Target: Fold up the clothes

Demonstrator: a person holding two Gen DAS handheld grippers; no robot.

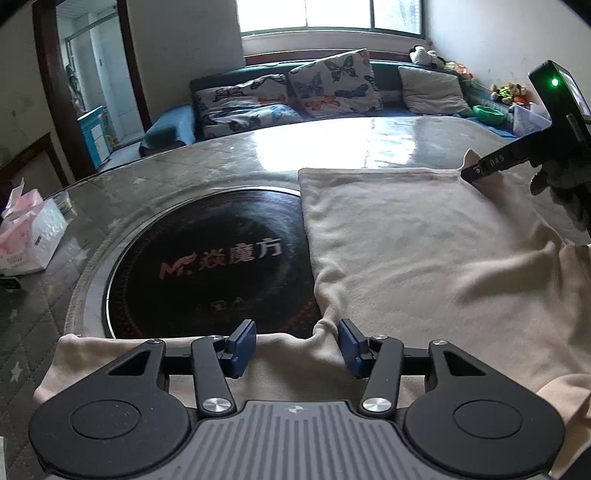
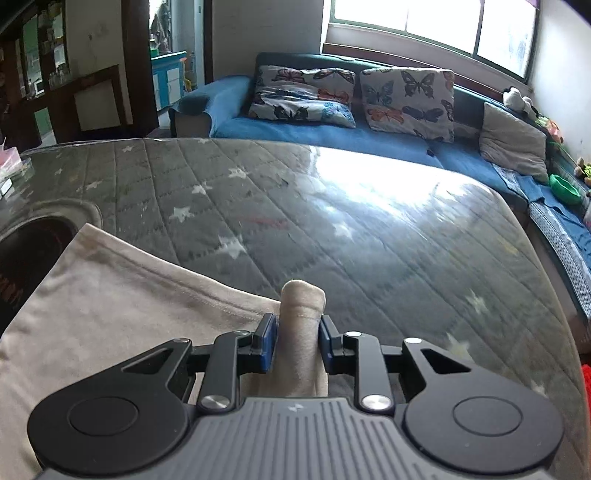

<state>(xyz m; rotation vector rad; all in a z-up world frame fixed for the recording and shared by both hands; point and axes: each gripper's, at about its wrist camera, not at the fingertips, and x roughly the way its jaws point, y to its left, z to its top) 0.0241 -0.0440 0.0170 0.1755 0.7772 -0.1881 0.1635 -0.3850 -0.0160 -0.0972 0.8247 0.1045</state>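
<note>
1. The right gripper (image 2: pixel 297 343) had its two blue pads (image 2: pixel 268 345) pressed narrowly against a bunched-up fold of the beige garment (image 2: pixel 110 295), which stuck up between and just past the fingertips as a rounded lump.
2. The left gripper (image 1: pixel 297 345) stood about half open above the near edge of the same cloth; its blue pads (image 1: pixel 242 347) were apart from the fabric, with only a small raised pucker lying near the inner face of the right pad, and nothing gripped.
3. From the left wrist view, the right gripper appeared at the far right edge, its black finger tip at the far right corner of the garment, where a small peak of cloth rose; a gloved hand (image 1: pixel 561 192) held that tool.
4. The garment lay spread mostly flat on the right half of the table (image 2: pixel 332 221), its left edge overlapping the rim of the round black hotplate (image 1: pixel 207 266) set into the table top.
5. The table wore a grey quilted cover with pale stars under a glossy clear sheet.
6. A tissue pack (image 1: pixel 29 236) sat at the table's left edge.
7. Beyond the table, a blue sofa (image 2: pixel 295 129) carried butterfly cushions (image 2: pixel 410 103) beneath a bright window (image 2: pixel 436 22).
</note>
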